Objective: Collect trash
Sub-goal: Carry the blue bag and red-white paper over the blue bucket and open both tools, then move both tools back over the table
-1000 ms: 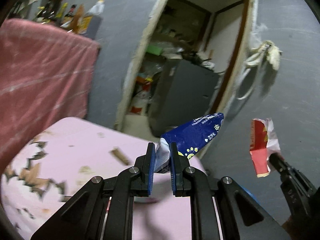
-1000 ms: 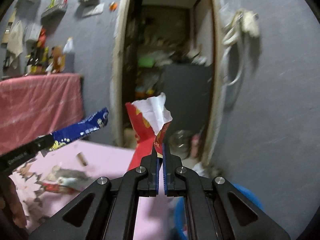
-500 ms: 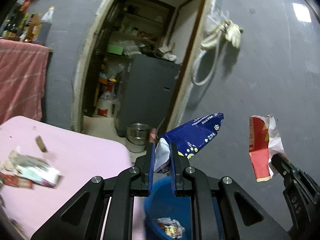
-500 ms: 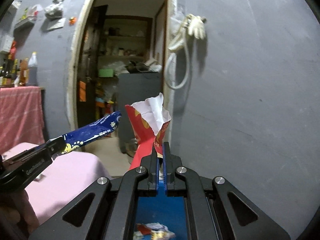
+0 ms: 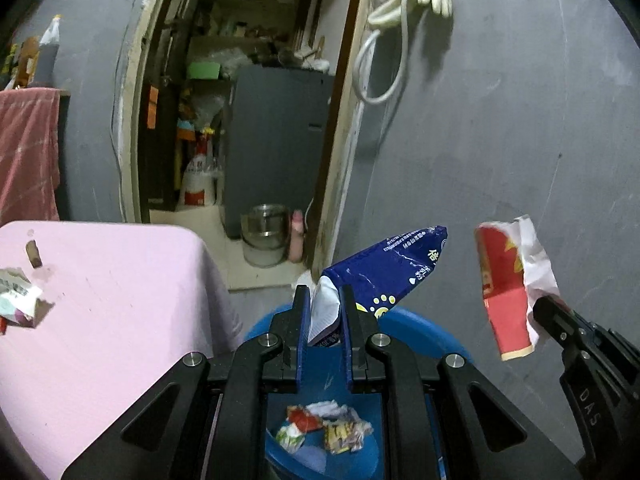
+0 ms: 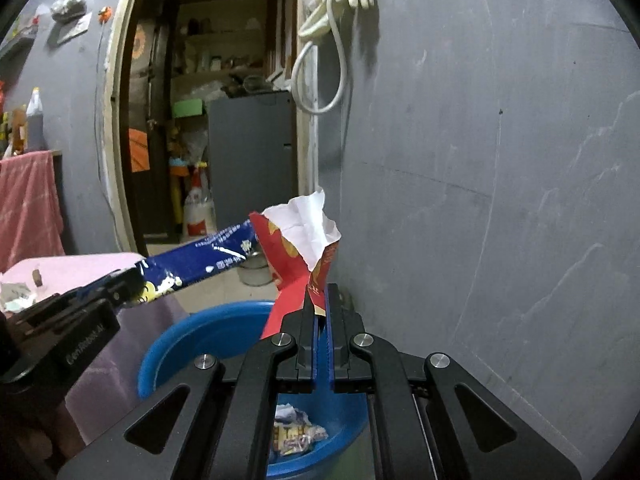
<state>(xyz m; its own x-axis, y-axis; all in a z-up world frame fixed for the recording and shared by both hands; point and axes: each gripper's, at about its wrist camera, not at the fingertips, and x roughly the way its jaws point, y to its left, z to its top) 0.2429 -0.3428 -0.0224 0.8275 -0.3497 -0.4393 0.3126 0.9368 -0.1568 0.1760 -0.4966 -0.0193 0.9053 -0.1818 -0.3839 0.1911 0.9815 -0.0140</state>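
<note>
My left gripper (image 5: 323, 300) is shut on a blue snack wrapper (image 5: 384, 270) that sticks up and to the right. That blue wrapper (image 6: 200, 258) and the left gripper (image 6: 120, 286) also show at the left of the right wrist view. My right gripper (image 6: 321, 298) is shut on a red and white paper wrapper (image 6: 304, 240). In the left wrist view the right gripper (image 5: 550, 312) holds this red wrapper (image 5: 508, 288) at the right. Both hang over a blue bin (image 6: 208, 332), also seen as the blue bin (image 5: 416, 326), with crumpled trash (image 5: 328, 430) in its bottom.
A pink-covered table (image 5: 100, 300) stands left of the bin, with a crumpled wrapper (image 5: 18, 296) and a small brown piece (image 5: 34, 254) on it. A grey wall (image 6: 480, 160) is to the right. An open doorway (image 5: 248, 120) lies behind, with a metal pot (image 5: 266, 234) on the floor.
Both grippers swung right, away from the pink table, and sank. The blue bin with its trash has come into view beneath them. Both wrappers stay gripped.
</note>
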